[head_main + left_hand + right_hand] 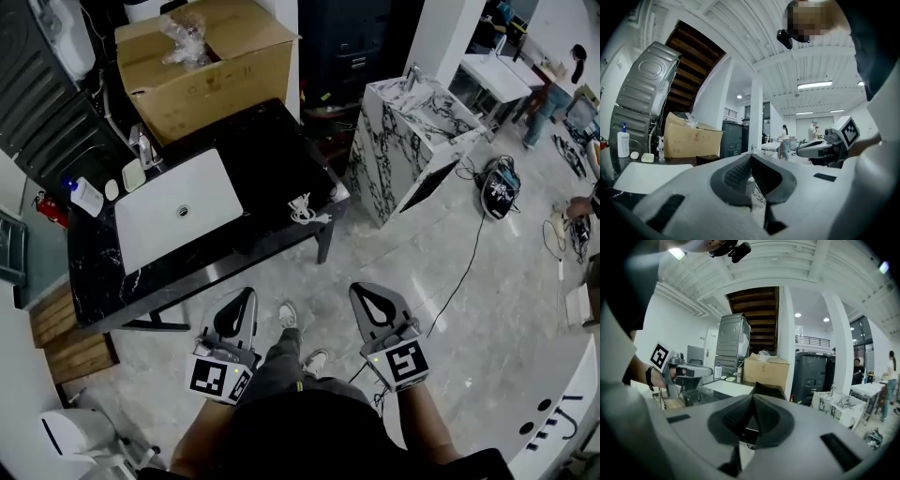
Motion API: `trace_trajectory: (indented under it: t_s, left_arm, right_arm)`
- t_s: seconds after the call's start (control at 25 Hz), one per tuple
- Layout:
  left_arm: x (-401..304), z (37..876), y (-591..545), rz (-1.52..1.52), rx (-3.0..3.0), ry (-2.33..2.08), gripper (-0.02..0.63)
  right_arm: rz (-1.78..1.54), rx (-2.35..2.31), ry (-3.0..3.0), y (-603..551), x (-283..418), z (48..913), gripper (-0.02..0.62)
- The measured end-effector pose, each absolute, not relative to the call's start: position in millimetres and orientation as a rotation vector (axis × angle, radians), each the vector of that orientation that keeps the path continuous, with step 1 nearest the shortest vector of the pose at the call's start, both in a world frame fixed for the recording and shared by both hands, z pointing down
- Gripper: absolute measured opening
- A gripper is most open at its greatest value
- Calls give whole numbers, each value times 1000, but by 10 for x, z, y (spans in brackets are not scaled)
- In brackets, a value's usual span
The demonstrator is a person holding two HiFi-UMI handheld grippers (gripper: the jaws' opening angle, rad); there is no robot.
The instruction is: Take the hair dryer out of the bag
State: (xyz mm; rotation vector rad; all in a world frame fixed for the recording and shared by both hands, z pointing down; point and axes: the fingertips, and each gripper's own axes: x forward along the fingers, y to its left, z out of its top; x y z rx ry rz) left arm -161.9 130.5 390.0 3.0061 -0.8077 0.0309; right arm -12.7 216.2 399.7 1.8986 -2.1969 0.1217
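The left gripper (240, 305) and right gripper (371, 300) both have jaws pressed together on nothing. They hang low in front of the person, well apart from the black table (103, 292). No hair dryer shows. It is probably inside the dark, bag-like shape (272, 155) beside the white basin (150, 220). To do it well, step closer, pin the bag's mouth with 1 gripper, then draw with the other.

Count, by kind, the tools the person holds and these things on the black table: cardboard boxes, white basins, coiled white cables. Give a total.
Tools: 2 (left tool, right tool, both shut and empty)
Cardboard box: 1
White basin: 1
Coiled white cable: 1
Total: 5
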Motion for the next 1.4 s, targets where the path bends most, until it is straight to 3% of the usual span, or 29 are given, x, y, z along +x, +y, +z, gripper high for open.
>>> trace_trajectory:
  t_s: [1.4]
  left_arm:
    - [-473, 4109, -858, 20, 2931, -573, 23]
  right_arm:
    - [105, 1943, -2035, 47, 665, 3901, 12]
